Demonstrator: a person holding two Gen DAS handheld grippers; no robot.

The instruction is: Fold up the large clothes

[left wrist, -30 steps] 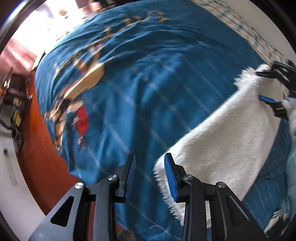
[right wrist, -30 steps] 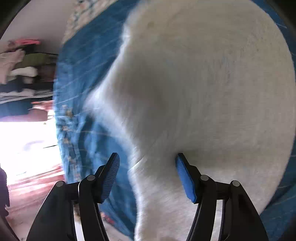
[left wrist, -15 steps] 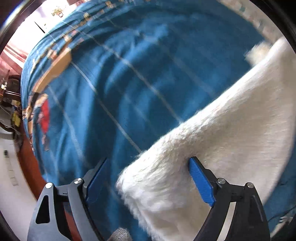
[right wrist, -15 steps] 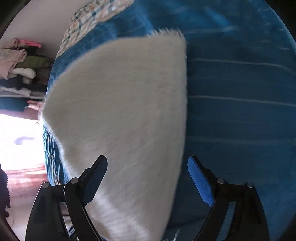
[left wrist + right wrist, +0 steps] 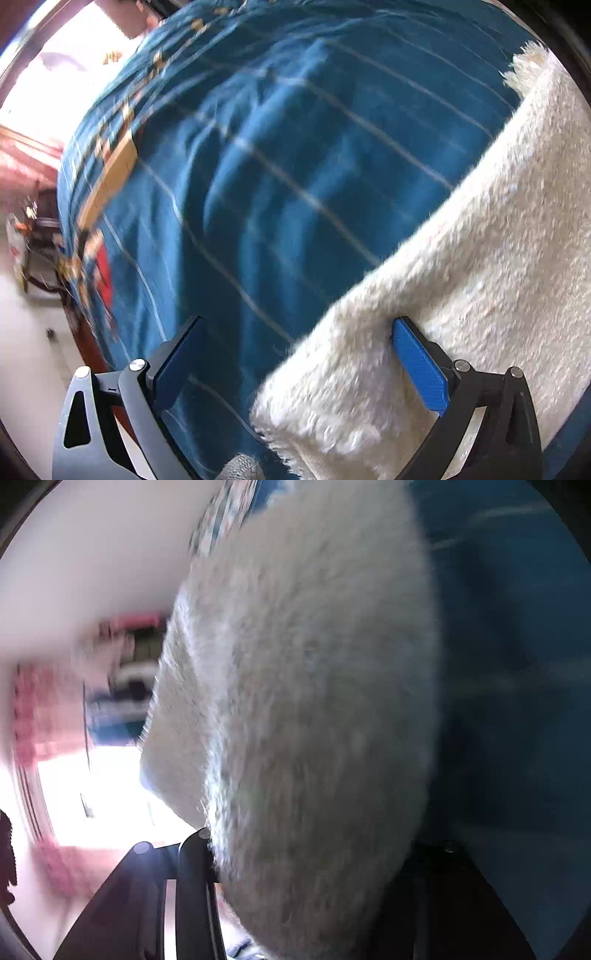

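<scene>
Left wrist view: my left gripper [image 5: 295, 365] has its fingers spread wide and still opening. A corner of the white fleece garment [image 5: 461, 288] lies between them, against the right finger [image 5: 419, 365] only; the left finger [image 5: 177, 362] is clear of it, over the blue bedspread [image 5: 295, 166]. Nothing is gripped. The garment runs from lower centre to the upper right of the frame, lying on the bedspread.

Right wrist view, blurred: my right gripper [image 5: 306, 853] is closing with the white fleece garment [image 5: 314, 701] bunched between its fingers, filling the centre of the frame. Pads hidden by pile; I cannot tell whether they press yet.
</scene>
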